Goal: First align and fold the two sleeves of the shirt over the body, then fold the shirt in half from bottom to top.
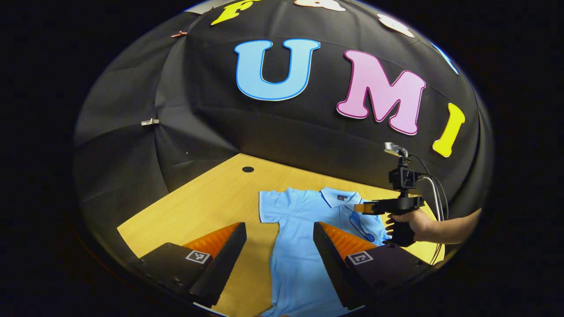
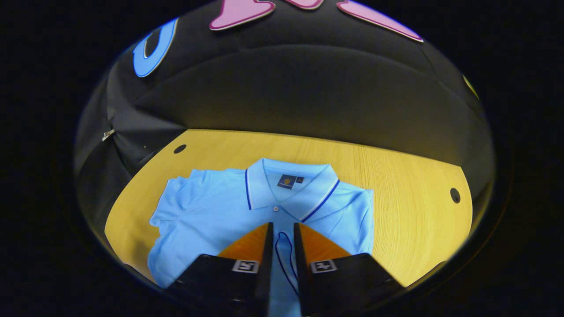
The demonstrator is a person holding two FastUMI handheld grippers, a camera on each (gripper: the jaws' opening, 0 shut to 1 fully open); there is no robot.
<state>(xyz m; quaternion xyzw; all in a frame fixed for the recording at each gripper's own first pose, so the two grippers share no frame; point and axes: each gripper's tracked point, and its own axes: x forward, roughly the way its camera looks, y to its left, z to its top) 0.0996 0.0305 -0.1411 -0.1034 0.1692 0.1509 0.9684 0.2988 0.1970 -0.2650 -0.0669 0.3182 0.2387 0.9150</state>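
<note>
A light blue polo shirt (image 2: 211,211) lies face up on the wooden table (image 2: 410,198), collar (image 2: 288,180) towards the wall. One sleeve is folded over the body, and its dark-trimmed cuff (image 2: 282,251) runs between the close-set fingers of my right gripper (image 2: 282,226). In the left gripper view a hand (image 1: 418,224) holds that right gripper (image 1: 359,208) low over the shirt (image 1: 299,246), beside the collar. The other sleeve (image 1: 269,206) lies spread flat. My left gripper (image 1: 278,229) hangs open above the shirt's body, holding nothing.
Round holes are cut in the table (image 1: 198,207) near the wall (image 1: 248,169) and at the far right (image 2: 455,195). A cable (image 1: 440,202) trails from the right gripper. Black cloth walls stand close behind the table. Bare wood lies either side of the shirt.
</note>
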